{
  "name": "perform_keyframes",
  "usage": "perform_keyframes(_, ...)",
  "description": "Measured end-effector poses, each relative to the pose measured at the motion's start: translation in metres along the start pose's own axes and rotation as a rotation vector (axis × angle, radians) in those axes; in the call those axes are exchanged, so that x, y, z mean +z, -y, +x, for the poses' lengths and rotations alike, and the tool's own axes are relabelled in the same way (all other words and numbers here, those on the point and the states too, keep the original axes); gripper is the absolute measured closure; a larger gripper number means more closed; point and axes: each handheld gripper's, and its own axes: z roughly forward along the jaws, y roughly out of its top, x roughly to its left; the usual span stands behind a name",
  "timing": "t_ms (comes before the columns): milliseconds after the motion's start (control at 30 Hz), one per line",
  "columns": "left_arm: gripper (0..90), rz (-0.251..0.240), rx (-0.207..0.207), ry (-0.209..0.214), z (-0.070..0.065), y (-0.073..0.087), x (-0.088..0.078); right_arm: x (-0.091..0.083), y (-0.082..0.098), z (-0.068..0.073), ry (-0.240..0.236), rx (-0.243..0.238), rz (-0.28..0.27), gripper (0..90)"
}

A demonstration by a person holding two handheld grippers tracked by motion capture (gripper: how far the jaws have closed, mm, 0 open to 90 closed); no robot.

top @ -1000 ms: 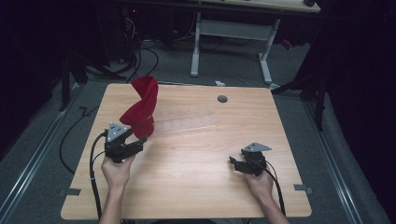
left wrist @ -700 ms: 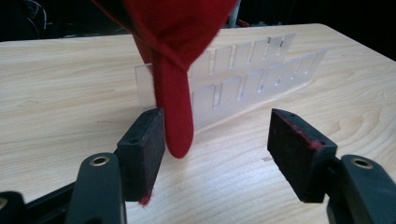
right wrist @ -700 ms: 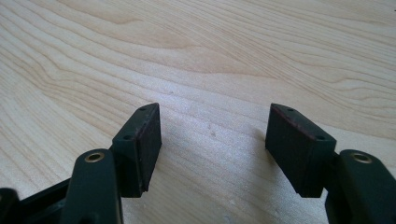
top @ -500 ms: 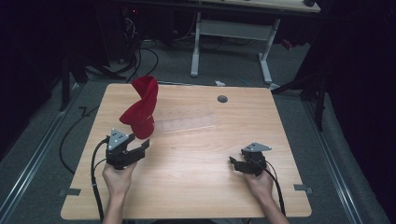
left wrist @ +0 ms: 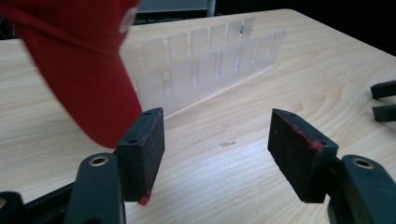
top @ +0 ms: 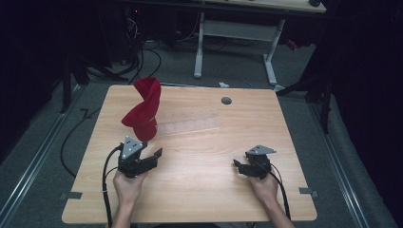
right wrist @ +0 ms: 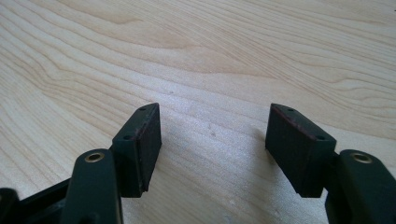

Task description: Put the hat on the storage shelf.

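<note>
A red cap (top: 144, 111) stands upright at the left end of a clear slotted rack (top: 190, 127) on the wooden table (top: 199, 194). My left gripper (top: 154, 159) is just in front of the cap, apart from it, jaws open and empty. In the left gripper view the cap's brim (left wrist: 79, 70) hangs at the upper left beyond the left gripper (left wrist: 217, 144), with the rack (left wrist: 210, 56) behind. My right gripper (top: 239, 167) rests low at the front right, open. In the right gripper view the right gripper (right wrist: 215, 140) has bare wood between its jaws.
A round grey grommet (top: 226, 100) sits in the table's far middle. Behind the table stands a white desk frame (top: 233, 33), with cables (top: 142, 52) on the floor at the left. The right gripper's jaw tips (left wrist: 385, 100) show at the right edge of the left gripper view.
My left gripper has drawn back from the cap toward the table's front edge and slightly right, still open. The cap stays on the rack. The right gripper has not moved.
</note>
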Motion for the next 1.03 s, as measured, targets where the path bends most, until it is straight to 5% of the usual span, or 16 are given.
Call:
perform_keyframes(433,36.2,0.109,0.038,0.012,-0.007,0.044,0.017,0.0,0.0,0.0,-0.001,-0.001,0.001,36.0)
perform_keyframes(800,36.2,0.226,0.154,-0.068,-0.001,0.088,0.036,0.0,0.0,0.0,-0.003,-0.004,0.001,35.5)
perform_keyframes(1033,31.5,0.241,0.104,-0.061,0.0,0.086,0.038,0.0,0.0,0.0,-0.003,-0.004,0.001,35.3)
